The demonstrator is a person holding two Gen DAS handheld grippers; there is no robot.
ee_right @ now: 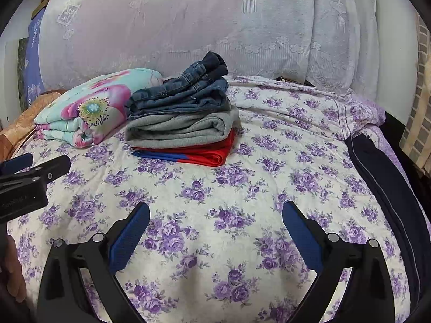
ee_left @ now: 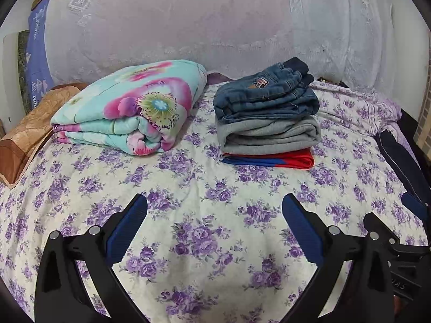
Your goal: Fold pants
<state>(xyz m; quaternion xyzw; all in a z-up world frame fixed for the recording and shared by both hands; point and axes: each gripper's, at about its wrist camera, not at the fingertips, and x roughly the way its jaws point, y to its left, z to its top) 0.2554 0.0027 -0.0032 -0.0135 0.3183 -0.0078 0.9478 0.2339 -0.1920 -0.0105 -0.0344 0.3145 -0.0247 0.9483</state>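
A stack of folded clothes sits on the bed: blue jeans (ee_left: 265, 94) on top, a grey garment (ee_left: 269, 134) under them, a red and blue one (ee_left: 272, 159) at the bottom. The stack also shows in the right wrist view (ee_right: 180, 99). Dark navy pants (ee_right: 388, 183) lie unfolded along the bed's right edge, also in the left wrist view (ee_left: 398, 158). My left gripper (ee_left: 214, 204) is open and empty above the floral sheet. My right gripper (ee_right: 215, 211) is open and empty too. The left gripper's body shows at the left of the right wrist view (ee_right: 29, 175).
A folded floral quilt (ee_left: 129, 107) lies left of the stack. A brown pillow (ee_left: 29, 137) sits at the far left. A large lace-covered bundle (ee_left: 215, 18) stands along the back. The purple-flowered sheet (ee_left: 202, 188) covers the bed.
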